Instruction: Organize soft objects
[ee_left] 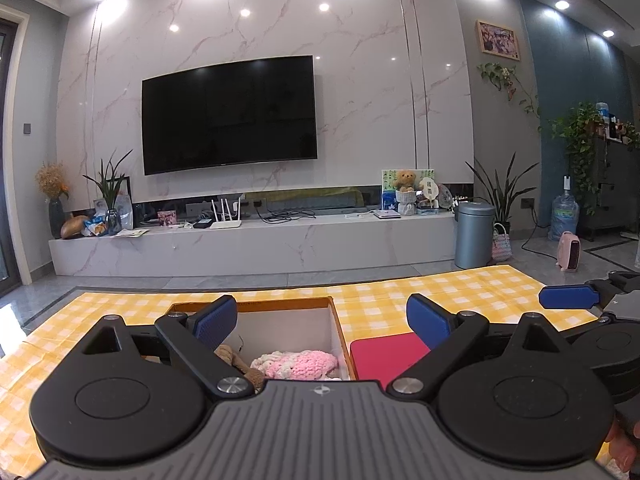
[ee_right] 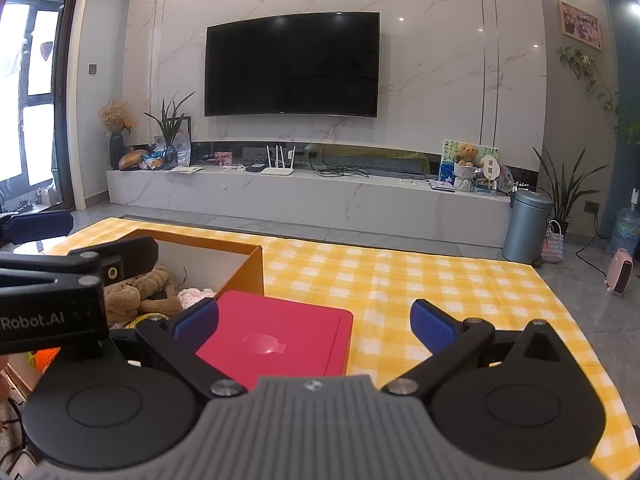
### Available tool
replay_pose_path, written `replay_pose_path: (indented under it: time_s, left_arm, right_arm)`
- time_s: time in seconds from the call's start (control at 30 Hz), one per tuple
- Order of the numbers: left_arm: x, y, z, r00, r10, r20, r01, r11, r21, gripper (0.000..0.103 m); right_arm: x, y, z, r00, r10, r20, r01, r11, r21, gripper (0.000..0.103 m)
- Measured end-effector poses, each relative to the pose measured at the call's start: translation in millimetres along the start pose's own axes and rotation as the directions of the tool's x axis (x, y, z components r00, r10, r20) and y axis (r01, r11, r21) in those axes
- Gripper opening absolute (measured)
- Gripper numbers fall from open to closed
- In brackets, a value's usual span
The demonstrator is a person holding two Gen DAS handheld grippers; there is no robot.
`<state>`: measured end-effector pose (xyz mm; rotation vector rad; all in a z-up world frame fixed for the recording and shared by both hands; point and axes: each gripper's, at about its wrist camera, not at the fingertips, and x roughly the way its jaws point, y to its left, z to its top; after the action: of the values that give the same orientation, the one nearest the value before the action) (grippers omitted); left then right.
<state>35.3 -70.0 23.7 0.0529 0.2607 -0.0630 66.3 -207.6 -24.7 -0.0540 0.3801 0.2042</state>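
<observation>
both tongs, the left tongs (ee_left: 322, 322) and the right tongs (ee_right: 314, 322), are hanging spread and empty above the checked surface (ee_right: 420, 280). the soft things, a pink knit (ee_left: 296, 364) and a brown plush (ee_right: 140, 290), are already lying inside the orange box (ee_right: 244, 268), so the sorting is looking nearly finished. next is probably the red lid (ee_right: 276, 344) lying just beside the box, calling for a wide, level grasp. "robot.ai" is showing on the left tool's side.

Soft toys (ee_right: 140, 294) in the box (ee_right: 240, 268) — lid (ee_right: 276, 344) just right, both on the tablecloth (ee_right: 420, 280).
</observation>
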Motion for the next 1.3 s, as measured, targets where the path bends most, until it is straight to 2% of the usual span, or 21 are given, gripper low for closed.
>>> replay_pose_path:
  time_s: [1.3]
  left_arm:
    - [4.3,0.4,-0.6,0.999,0.011,-0.041,-0.011,1.000,-0.012,0.103]
  right_arm:
    - [6.0,-3.0,-5.2,0.999,-0.025,-0.033,0.026,0.999,0.020,0.100]
